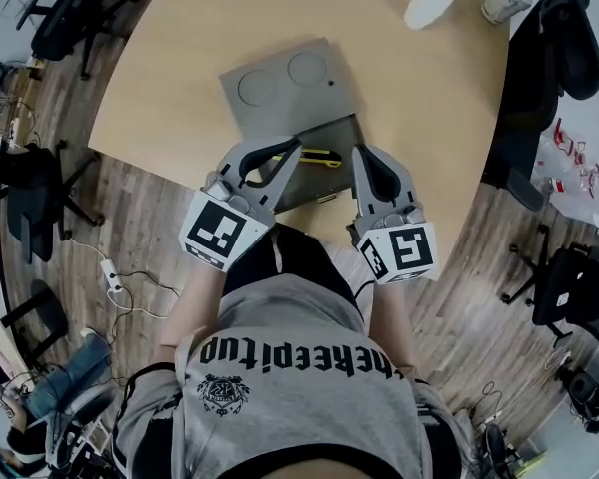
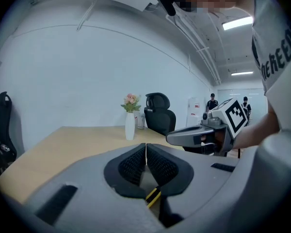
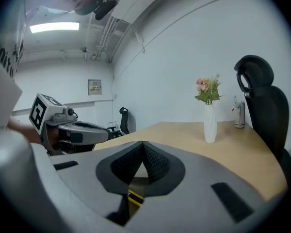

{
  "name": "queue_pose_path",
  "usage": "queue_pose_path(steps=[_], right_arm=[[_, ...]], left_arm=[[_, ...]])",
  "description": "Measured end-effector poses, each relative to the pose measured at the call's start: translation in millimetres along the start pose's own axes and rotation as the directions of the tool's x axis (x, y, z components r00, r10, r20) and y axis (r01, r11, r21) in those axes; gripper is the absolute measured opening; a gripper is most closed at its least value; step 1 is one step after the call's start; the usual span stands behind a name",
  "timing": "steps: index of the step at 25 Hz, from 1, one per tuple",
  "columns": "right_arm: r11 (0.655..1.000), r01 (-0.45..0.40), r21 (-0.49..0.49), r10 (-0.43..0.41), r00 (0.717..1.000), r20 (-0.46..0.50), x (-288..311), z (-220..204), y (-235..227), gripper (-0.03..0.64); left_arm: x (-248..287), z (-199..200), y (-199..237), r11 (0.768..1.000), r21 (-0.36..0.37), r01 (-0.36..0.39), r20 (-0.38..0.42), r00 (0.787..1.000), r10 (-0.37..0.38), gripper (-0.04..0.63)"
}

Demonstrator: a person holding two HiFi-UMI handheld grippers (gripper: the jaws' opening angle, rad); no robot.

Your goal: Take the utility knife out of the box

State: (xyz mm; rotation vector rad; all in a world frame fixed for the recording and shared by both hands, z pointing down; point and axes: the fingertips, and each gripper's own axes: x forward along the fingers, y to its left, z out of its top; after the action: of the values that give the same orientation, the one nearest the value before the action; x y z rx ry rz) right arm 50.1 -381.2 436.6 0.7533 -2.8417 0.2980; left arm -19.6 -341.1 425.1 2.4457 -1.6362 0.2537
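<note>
An open grey box [image 1: 324,173] lies on the round wooden table [image 1: 180,88], its lid [image 1: 280,83] folded back flat behind it. The yellow-and-black utility knife [image 1: 321,157] rests in the box near its far edge. My left gripper [image 1: 296,148] is shut and empty, its tip over the box just left of the knife. My right gripper [image 1: 360,151] is also shut and empty, at the box's right side just past the knife's end. In the left gripper view the pads [image 2: 136,161] meet, and a strip of the knife [image 2: 153,196] shows below them. The right gripper view shows the same knife [image 3: 135,196].
A white vase with flowers [image 1: 431,3] stands at the table's far right, also seen as the vase [image 2: 130,125] and the vase [image 3: 209,123]. Black office chairs [image 1: 564,48] ring the table. Cables and a power strip [image 1: 111,275] lie on the wooden floor at the left.
</note>
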Motion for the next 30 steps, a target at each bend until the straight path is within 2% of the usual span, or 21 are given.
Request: queue_pose_path(steps=[5,10,14,21,24,30], right_arm=[[0.999,-0.011,0.035,0.012,1.000,-0.027,4.8,-14.7,-3.4,0.006],[0.998,-0.021,0.055,0.024,0.999,-0.046,5.3,-25.7,-9.4,0.006],[0.997,-0.016,0.071,0.020,0.999,-0.049,1.1,-29.3,-15.3,0.006],[0.997,-0.023,0.076,0.027,0.998,-0.052,-0.4,-32.5,-28.2,0.006],[0.996,-0.024,0.085,0.028,0.998,-0.053,-0.6,-33.7,-31.0,0.006],[0.996,-0.031,0.089,0.035,0.998,-0.054,0.8,-34.4,-35.1,0.006]], left_arm=[[12.9,-32.7,-7.3,0.998,0.028,0.057,-0.098,0.994,-0.054,0.018],[27.4,-71.3,-19.8,0.988,0.072,0.139,-0.254,0.960,-0.116,0.018],[35.0,-100.2,-28.3,0.976,0.109,0.186,-0.376,0.917,-0.133,0.018],[54.2,-131.3,-36.1,0.934,0.217,0.285,-0.525,0.840,-0.134,0.022],[59.9,-141.7,-41.0,0.916,0.218,0.336,-0.581,0.799,-0.155,0.102],[72.5,-161.0,-43.1,0.883,0.238,0.404,-0.666,0.730,-0.154,0.131]])
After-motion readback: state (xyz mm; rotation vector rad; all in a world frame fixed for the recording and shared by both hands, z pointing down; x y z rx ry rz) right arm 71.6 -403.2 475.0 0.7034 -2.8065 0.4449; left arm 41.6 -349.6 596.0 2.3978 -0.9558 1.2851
